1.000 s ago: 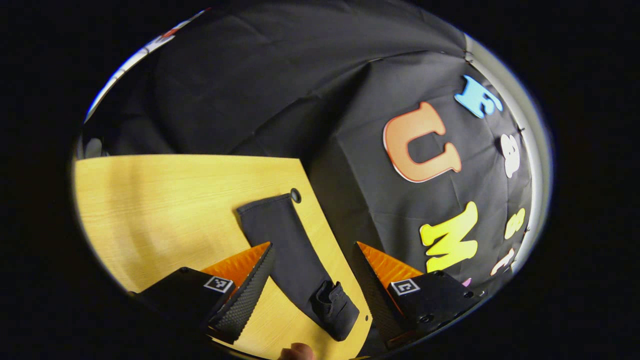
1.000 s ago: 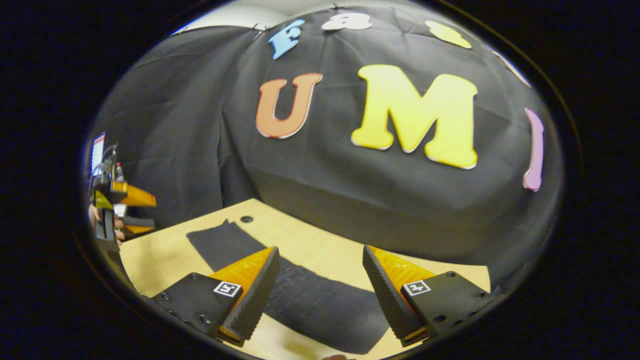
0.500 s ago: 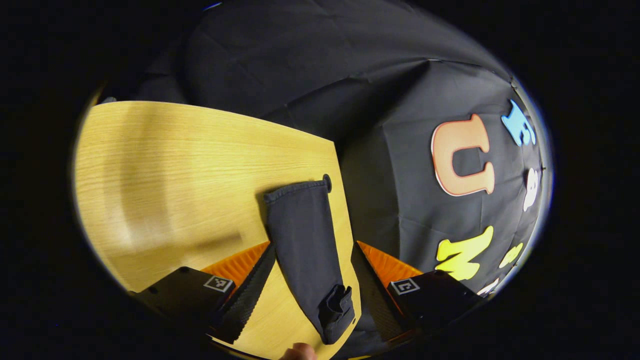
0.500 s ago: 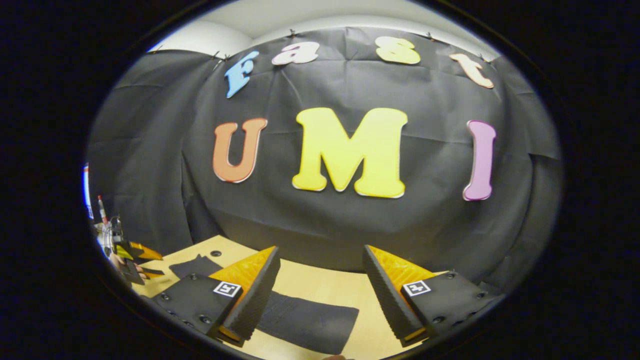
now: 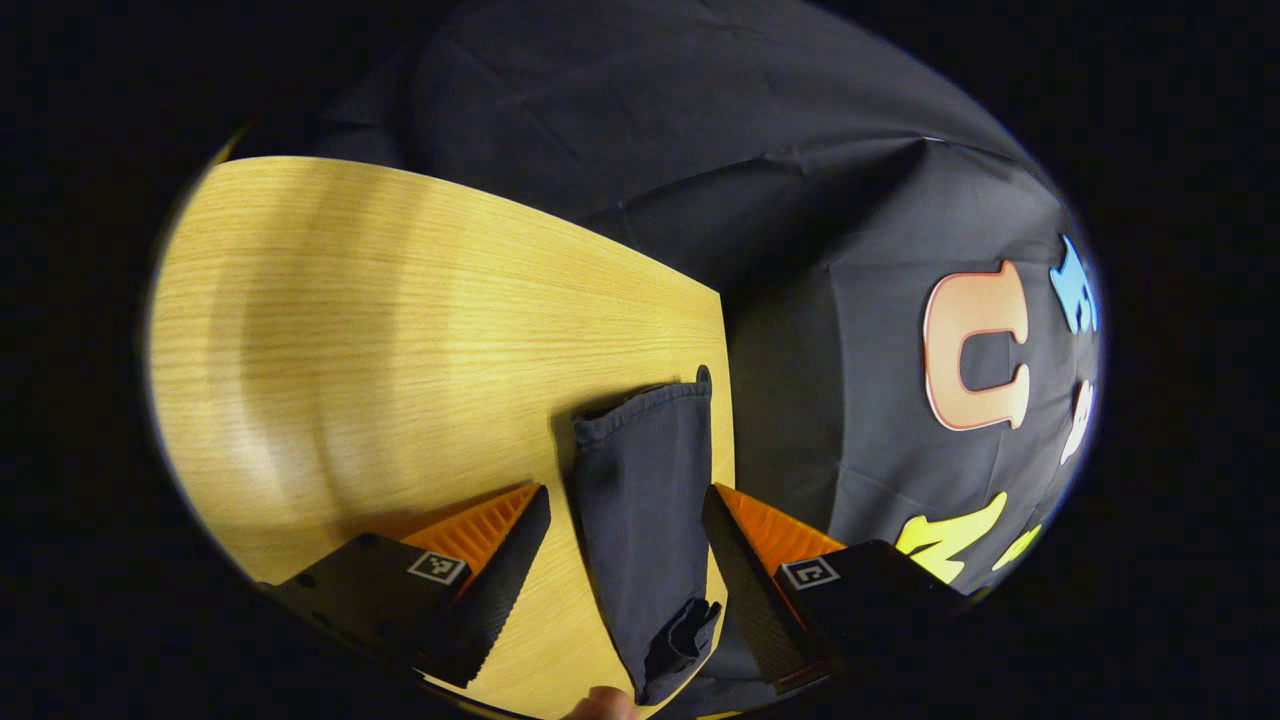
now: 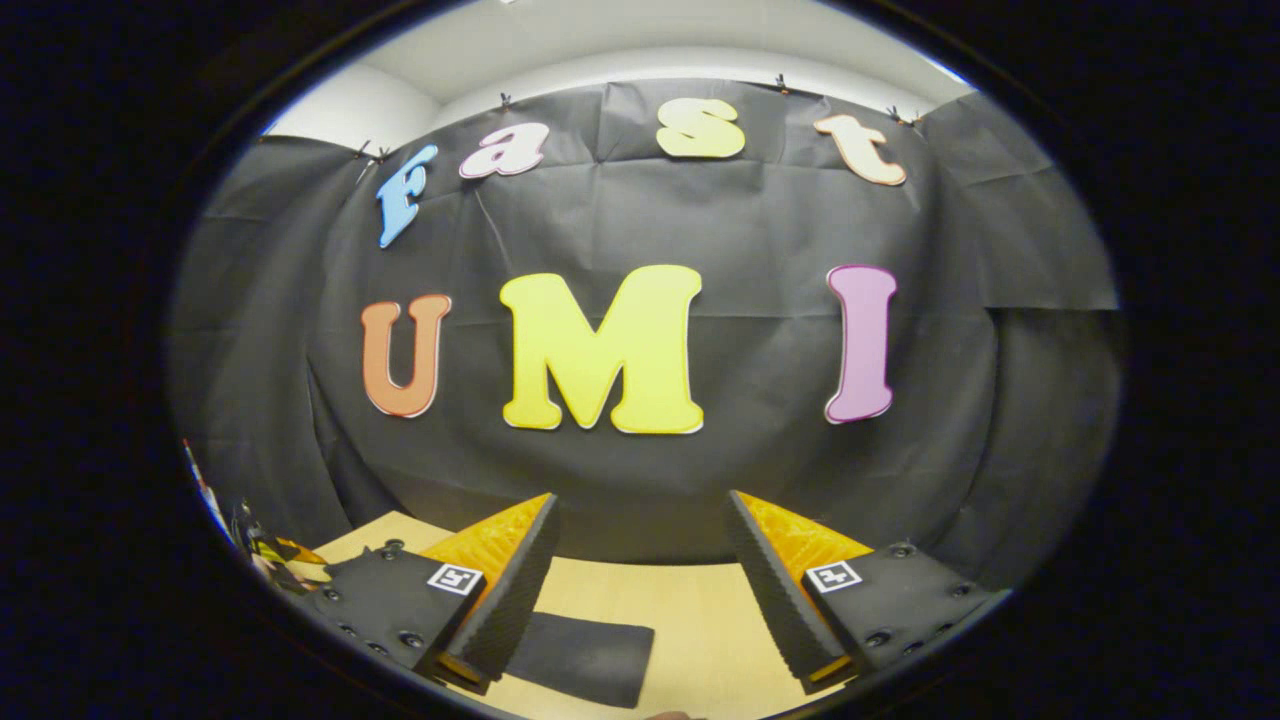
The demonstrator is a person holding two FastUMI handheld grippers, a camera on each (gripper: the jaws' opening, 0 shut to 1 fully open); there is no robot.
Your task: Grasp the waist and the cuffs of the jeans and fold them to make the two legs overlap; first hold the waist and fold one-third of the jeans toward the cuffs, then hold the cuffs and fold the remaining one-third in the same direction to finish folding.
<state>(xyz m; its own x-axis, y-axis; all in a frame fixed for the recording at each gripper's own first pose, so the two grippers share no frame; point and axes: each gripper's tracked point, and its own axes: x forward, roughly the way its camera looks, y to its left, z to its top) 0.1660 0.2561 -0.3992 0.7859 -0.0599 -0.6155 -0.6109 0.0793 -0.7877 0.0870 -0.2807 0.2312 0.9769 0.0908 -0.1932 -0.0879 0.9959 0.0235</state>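
Note:
The dark jeans lie as a narrow strip along the wooden table's right edge in the left gripper view, the hemmed cuff at the far end and a bunched fold close to the camera. My left gripper hovers open over this strip, one finger on either side, holding nothing. In the right gripper view a small part of the jeans lies flat on the table, low between the fingers. My right gripper is open and faces the booth wall, well above the cloth.
A small round hole sits in the table by the cuff, close to the table's edge, beyond which the black wall cloth hangs. A fingertip shows at the bottom. The other gripper is at far left of the right gripper view.
The left gripper has swung so the jeans strip now lies straight between its fingers, with more table in view. The right gripper has tilted upward and the jeans have sunk low in its view.

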